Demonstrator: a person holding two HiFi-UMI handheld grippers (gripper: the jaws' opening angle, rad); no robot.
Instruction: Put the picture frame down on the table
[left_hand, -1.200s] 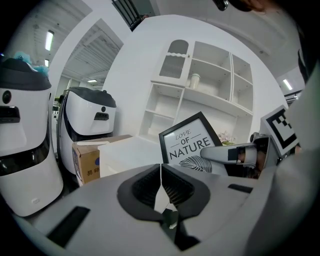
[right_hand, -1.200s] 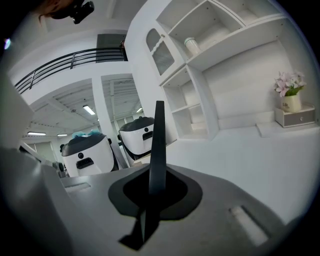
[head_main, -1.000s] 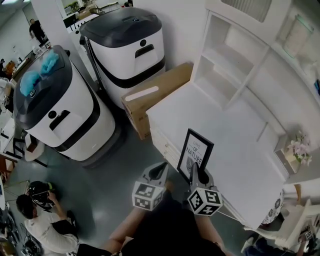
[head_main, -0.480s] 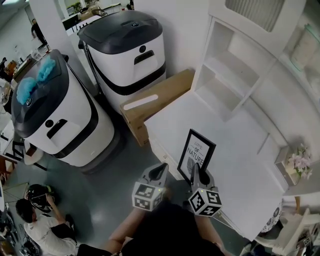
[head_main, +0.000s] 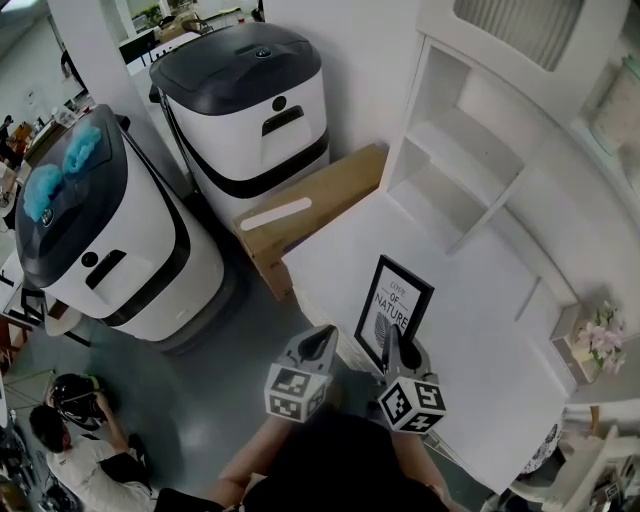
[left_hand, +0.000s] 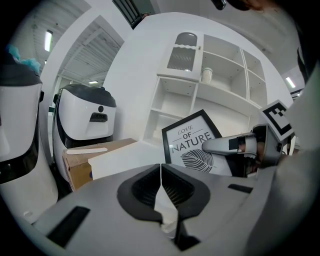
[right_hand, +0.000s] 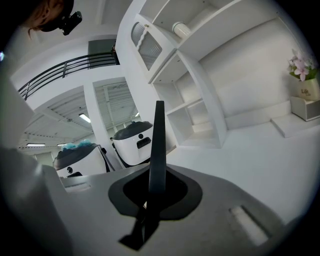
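The picture frame (head_main: 393, 310) stands upright in the air, black border, white print reading "LOVE OF NATURE" over a leaf drawing. It is pinched at its lower edge by the right gripper (head_main: 390, 345). In the right gripper view the frame (right_hand: 159, 145) shows edge-on, a thin dark blade rising straight out from between the two jaws, which are clamped tight on it. The frame sits right at the tips, not deep in the throat.

From the head view it hangs over the near edge of the white table (head_main: 480, 330), face turned to the person's left; whether its bottom touches the tabletop can't be told. The left gripper (head_main: 322, 340) hovers just beside it, off the table's edge and over the grey floor. Its jaws are pressed together with nothing between them, and its own view catches the frame's printed face (left_hand: 192, 142) off to the right.

Further out, a white shelf unit (head_main: 455, 140) stands at the back of the table and a small pot of pink flowers (head_main: 600, 335) sits at the far right. A cardboard box (head_main: 310, 200) lies against the table's left end, beside two white bins with dark lids (head_main: 250, 100).
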